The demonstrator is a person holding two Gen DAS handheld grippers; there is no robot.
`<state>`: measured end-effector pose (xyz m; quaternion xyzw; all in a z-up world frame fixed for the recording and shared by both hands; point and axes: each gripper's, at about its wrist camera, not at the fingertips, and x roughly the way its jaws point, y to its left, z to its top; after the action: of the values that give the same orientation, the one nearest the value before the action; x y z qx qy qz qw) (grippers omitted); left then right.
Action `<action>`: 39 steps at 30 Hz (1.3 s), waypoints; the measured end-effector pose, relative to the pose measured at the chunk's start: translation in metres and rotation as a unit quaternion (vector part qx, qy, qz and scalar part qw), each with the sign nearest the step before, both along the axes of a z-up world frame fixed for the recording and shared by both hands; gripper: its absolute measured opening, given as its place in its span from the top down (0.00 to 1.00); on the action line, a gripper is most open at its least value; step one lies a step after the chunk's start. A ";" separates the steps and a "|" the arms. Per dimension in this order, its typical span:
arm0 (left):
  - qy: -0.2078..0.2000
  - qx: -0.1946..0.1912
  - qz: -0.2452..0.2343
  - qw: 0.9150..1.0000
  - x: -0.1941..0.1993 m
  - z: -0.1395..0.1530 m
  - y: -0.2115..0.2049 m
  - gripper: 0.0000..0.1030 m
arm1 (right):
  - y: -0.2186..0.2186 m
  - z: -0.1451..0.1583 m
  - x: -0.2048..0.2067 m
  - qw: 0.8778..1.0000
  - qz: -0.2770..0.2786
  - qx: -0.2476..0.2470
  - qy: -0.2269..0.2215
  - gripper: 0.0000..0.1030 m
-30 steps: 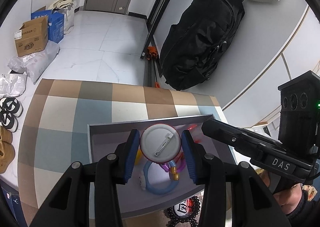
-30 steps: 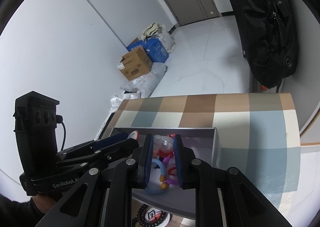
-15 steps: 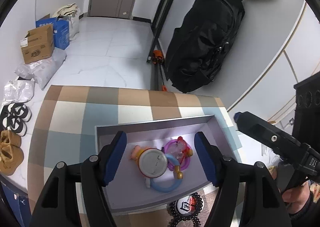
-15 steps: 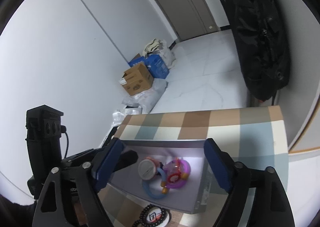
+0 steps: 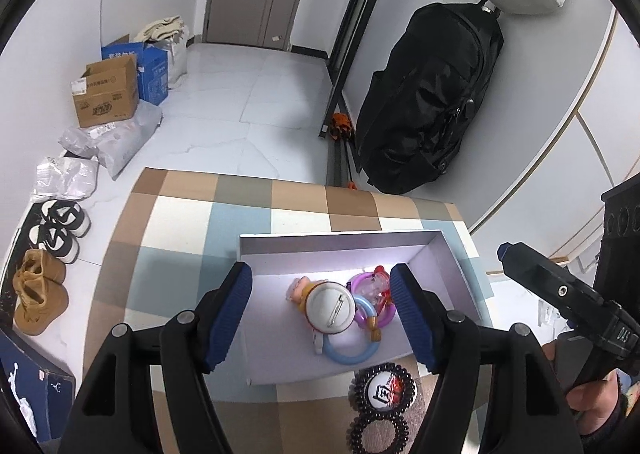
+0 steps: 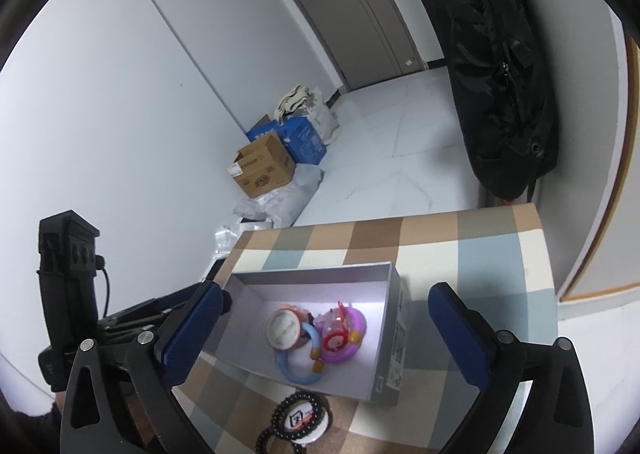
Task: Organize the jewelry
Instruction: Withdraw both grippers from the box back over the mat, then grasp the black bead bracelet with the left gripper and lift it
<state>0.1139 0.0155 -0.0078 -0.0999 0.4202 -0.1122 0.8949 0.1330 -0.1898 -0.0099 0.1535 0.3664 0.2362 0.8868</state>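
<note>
A shallow grey box (image 5: 340,241) (image 6: 394,318) sits on a checked table. Inside lie a white round pin badge (image 5: 330,306) (image 6: 283,329), a blue ring (image 5: 350,352) (image 6: 294,368), a purple bracelet (image 5: 362,282) (image 6: 348,338) and a small pink piece (image 5: 298,289). My left gripper (image 5: 322,320) is open and empty above the box. My right gripper (image 6: 326,334) is open and empty, raised over the box. A black beaded bracelet around a white badge (image 5: 384,388) (image 6: 302,420) and a black coil hair tie (image 5: 378,434) lie on the table in front of the box.
The checked table (image 5: 180,238) (image 6: 480,242) ends at the far side above a white tiled floor. A black bag (image 5: 424,101) hangs at the right. Cardboard boxes (image 5: 106,91) and shoes (image 5: 56,225) stand on the floor at the left.
My left gripper opened and dropped the white pin badge into the box. My right gripper also opened. Both grippers pulled back and up from the box.
</note>
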 end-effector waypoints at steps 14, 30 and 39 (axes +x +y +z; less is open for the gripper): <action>0.001 -0.006 0.004 1.000 -0.042 -0.005 -0.003 0.19 | -0.009 -0.002 -0.034 1.000 -0.009 -0.013 -0.001 0.00; 0.038 0.027 -0.031 0.998 -0.072 -0.038 -0.033 0.18 | -0.016 -0.014 -0.067 1.000 -0.011 -0.006 0.028 0.00; 0.042 0.082 -0.038 0.995 -0.077 -0.051 -0.048 0.18 | -0.029 -0.019 -0.075 0.999 -0.022 0.014 0.042 0.00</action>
<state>0.0373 -0.0323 -0.0586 -0.0149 0.4684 -0.1075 0.8768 0.0578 -0.2190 -0.0291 0.1842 0.3961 0.2149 0.8735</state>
